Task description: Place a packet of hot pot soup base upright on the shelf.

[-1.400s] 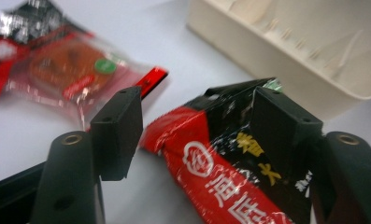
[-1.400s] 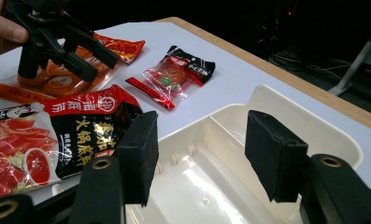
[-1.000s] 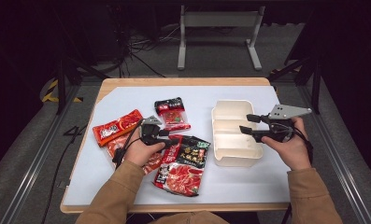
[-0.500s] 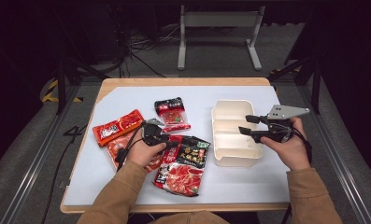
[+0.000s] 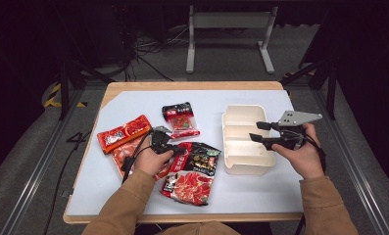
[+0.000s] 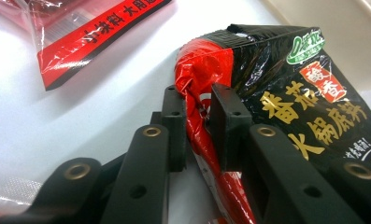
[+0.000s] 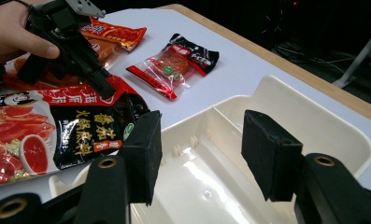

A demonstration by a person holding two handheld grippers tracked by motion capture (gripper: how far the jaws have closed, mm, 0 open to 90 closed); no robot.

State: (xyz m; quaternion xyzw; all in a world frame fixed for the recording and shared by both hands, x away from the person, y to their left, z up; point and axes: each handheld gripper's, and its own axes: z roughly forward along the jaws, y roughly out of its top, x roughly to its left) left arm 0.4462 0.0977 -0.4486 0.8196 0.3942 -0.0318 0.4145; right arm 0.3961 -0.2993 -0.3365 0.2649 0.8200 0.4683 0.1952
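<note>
Your left gripper [image 6: 197,116] was just closing, pinched crinkly glossy black-red pouch [image 6: 286,93]; right gripper [image 7: 199,154] gaped, seemingly empty, over smooth cream tray [image 7: 314,121] beside pouch.

The black-and-red sauce packet [image 6: 286,84] reads "番茄火锅底料" in yellow with a "酸香" badge.

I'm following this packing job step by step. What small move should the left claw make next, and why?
Probably lift. The left claw has just been closing and now pinches the red edge of the black sauce packet, while the white tray sits open beside it.
</note>
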